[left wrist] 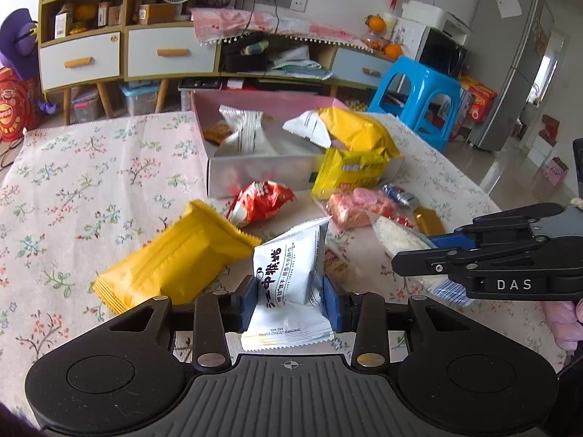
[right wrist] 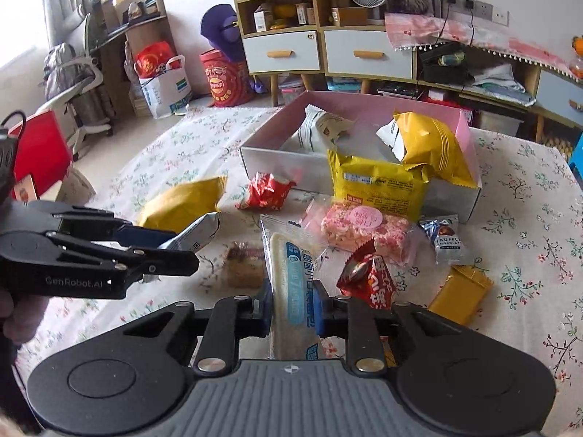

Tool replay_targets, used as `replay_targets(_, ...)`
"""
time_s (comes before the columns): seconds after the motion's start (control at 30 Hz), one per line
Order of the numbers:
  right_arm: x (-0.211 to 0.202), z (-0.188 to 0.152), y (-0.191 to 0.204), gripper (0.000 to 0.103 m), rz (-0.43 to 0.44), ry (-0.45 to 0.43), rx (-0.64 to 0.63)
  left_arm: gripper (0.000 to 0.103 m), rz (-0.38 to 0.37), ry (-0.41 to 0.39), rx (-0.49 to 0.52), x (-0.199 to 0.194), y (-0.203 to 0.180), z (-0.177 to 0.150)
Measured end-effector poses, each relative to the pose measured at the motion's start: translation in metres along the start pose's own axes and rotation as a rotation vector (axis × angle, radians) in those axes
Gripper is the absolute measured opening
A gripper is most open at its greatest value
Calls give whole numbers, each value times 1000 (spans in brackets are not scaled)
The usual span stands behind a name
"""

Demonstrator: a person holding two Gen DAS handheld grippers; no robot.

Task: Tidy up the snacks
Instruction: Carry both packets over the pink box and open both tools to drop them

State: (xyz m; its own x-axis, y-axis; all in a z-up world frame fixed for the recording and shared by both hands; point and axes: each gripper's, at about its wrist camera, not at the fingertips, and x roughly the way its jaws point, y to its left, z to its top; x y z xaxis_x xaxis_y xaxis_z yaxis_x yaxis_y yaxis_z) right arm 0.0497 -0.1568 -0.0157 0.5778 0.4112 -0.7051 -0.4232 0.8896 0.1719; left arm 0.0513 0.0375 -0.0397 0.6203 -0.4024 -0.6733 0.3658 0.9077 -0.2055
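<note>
My left gripper (left wrist: 291, 298) is shut on a white snack packet (left wrist: 288, 273), its blue pads pressing both sides, just above the floral tablecloth (left wrist: 91, 182). My right gripper (right wrist: 293, 304) is shut on a long clear packet (right wrist: 291, 276) with a blue label and a pale biscuit inside. In the right wrist view the left gripper (right wrist: 182, 244) comes in from the left with its white packet (right wrist: 202, 229). Ahead stands the pink-lined grey box (left wrist: 255, 171) holding white and yellow packets. A yellow packet (left wrist: 175, 255), a red packet (left wrist: 260, 202) and a pink rice bar (left wrist: 359, 205) lie loose on the cloth.
A yellow biscuit pack (right wrist: 379, 185) leans on the box front. A red wrapper (right wrist: 368, 276), a chocolate sachet (right wrist: 448, 240) and a gold packet (right wrist: 459, 291) lie at the right. A blue stool (left wrist: 419, 94) and a drawer cabinet (left wrist: 145, 54) stand beyond the table.
</note>
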Motion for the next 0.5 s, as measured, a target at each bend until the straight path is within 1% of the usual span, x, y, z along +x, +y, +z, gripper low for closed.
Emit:
replay_targets(0.27, -5, 28, 6, 11, 10, -28, 14, 36, -13, -55, -8, -12, -6, 26)
replay_targets(0.37, -7, 41, 6, 11, -2, -40, 25, 36, -3, -79, 2, -14, -8, 38)
replay_targets(0.5, -9, 56, 0, 11, -27, -63, 50, 36, 19, -104, -16, -13, -5, 53)
